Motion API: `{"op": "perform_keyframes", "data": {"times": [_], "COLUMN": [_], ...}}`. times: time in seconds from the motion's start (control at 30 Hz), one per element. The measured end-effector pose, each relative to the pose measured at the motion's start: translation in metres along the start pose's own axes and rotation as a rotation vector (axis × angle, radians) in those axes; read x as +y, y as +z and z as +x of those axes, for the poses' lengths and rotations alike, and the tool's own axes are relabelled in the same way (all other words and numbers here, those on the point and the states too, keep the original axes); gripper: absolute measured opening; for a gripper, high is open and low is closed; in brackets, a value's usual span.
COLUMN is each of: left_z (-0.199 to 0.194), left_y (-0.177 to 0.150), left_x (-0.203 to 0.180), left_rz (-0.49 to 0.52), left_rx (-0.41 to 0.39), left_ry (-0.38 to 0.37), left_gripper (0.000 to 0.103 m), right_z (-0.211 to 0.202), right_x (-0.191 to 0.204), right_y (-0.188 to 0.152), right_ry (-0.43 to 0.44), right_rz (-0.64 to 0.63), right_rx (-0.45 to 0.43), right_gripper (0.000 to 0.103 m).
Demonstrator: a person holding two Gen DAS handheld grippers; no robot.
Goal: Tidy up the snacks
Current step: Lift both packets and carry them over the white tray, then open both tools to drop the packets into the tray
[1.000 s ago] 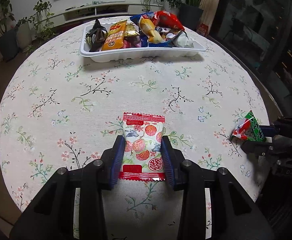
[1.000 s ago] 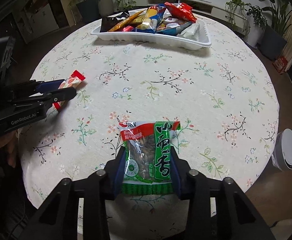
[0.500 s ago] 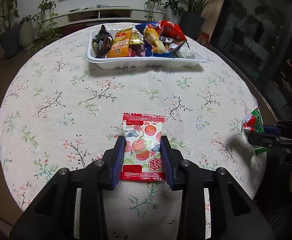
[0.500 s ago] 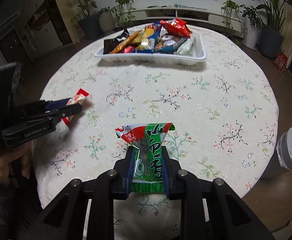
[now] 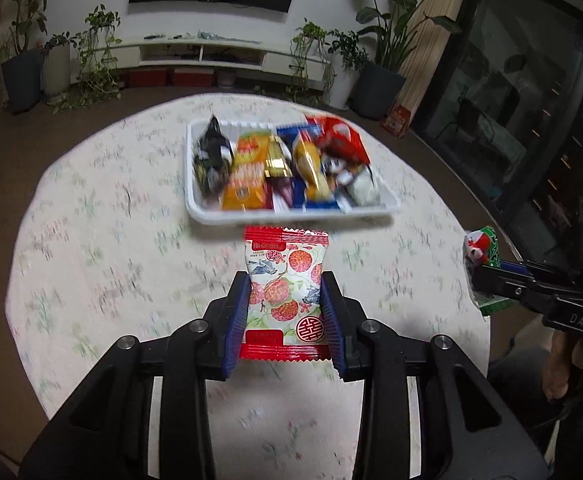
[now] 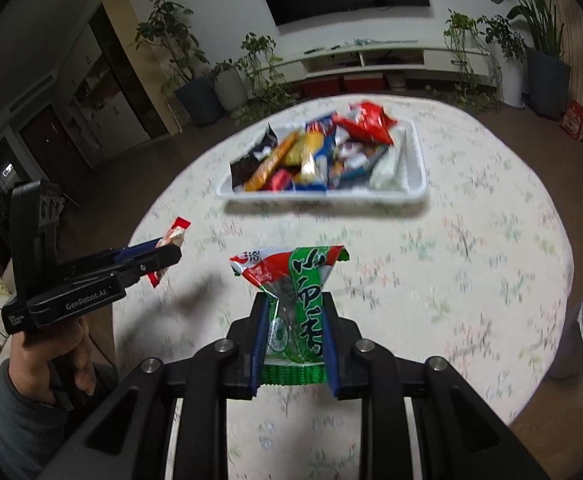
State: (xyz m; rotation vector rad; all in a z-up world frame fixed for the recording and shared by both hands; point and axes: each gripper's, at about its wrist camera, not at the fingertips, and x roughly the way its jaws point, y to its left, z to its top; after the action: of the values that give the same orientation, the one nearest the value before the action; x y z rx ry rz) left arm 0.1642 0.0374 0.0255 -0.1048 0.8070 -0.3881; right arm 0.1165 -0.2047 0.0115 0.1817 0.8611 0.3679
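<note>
A: What have the left tongs (image 5: pixel 287 312) got?

B: They are clamped on a white snack packet (image 5: pixel 285 292) with red fruit printed on it and red crimped ends. The blue pads press on both long sides, and the packet is lifted clear of the worktop (image 5: pixel 103 248).

A: And the right tongs (image 6: pixel 294 328)?

B: Clenched tight on a green and red snack bag (image 6: pixel 297 304), squeezed narrow at the middle so that the top fans out above the pads. It too hangs above the flowered cloth.

A: Where is the tray?

B: The white tray (image 5: pixel 291 216) stands on the far half of the round worktop, heaped with wrapped snacks (image 5: pixel 279 168) in orange, black, gold, blue and red. From the left camera the top edge of the held packet lines up just below the tray's near rim. From the right camera the tray (image 6: pixel 323 196) is further ahead, well apart from the bag.

A: Can you see the person?

B: A hand (image 6: pixel 55 356) in a grey sleeve grips the handle of the left tongs, off the worktop's left edge.
</note>
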Motion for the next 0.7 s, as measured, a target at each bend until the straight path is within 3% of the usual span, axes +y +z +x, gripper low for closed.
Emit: {"op": "perform_keyframes", "data": {"times": [0.17,0.37,0.57,0.7], "left_z": [0.004,0.046,0.103,0.137], "left_y": [0.063,0.121,0.15,0.152], "left_x": [0.012,0.021,0.031,0.038], "left_rz": [-0.014,-0.019,-0.002,-0.004], "left_rx": [-0.06,-0.062,-0.023,0.014], "left_ry": [0.033,0.049,0.059,0.057], "left_gripper": [0.033,0.032,0.032,0.032], "right_z": [0.001,0.029,0.081,0.118], "right_x": [0.004,0.004,-0.002,-0.008], "right_y": [0.055,0.129,0.161,0.165], "right_ry": [0.03,0.038,0.059,0.023], "right_rz": [-0.002,0.025,0.081,0.095], "right_rx": [-0.064,-0.106,-0.067,-0.023], "right_gripper": [0.026,0.026,0.026,0.026]}}
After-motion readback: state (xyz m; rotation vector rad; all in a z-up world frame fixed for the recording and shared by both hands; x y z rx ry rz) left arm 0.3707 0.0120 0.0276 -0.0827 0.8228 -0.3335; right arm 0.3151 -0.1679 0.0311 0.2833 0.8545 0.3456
